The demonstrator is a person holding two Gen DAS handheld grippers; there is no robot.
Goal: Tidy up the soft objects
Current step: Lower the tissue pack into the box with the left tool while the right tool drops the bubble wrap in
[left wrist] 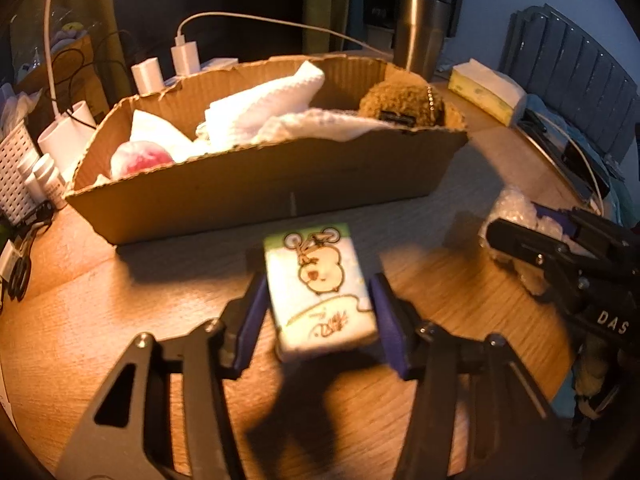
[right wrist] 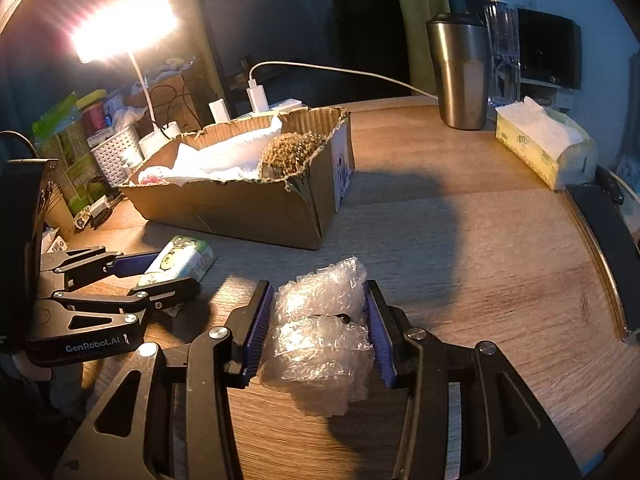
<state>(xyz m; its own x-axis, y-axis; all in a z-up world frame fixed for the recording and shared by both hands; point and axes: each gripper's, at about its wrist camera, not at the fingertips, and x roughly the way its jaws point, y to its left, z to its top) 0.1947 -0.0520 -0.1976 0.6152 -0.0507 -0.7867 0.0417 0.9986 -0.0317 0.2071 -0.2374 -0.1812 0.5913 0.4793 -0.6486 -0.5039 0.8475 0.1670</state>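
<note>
A small tissue pack [left wrist: 316, 280] with a cartoon print sits between the blue pads of my left gripper [left wrist: 318, 312], which press on its two long sides just above the wooden table. In the right wrist view the same pack [right wrist: 180, 258] shows in the left gripper [right wrist: 168, 276] at the left. My right gripper [right wrist: 318, 320] is shut on a wad of clear bubble wrap [right wrist: 320, 340] that rests on the table. Behind both stands a torn cardboard box [left wrist: 260, 192] holding white cloth [left wrist: 260, 108], a brown plush toy [left wrist: 400, 96] and a pink-and-white soft item [left wrist: 140, 156].
A steel tumbler [right wrist: 460, 72] and a water bottle [right wrist: 502, 48] stand behind the box to the right, next to a yellow tissue box [right wrist: 544, 148]. At the back left are a lit desk lamp [right wrist: 124, 28], plugged chargers [right wrist: 256, 98] and a white basket [right wrist: 116, 154]. The table edge curves along the right.
</note>
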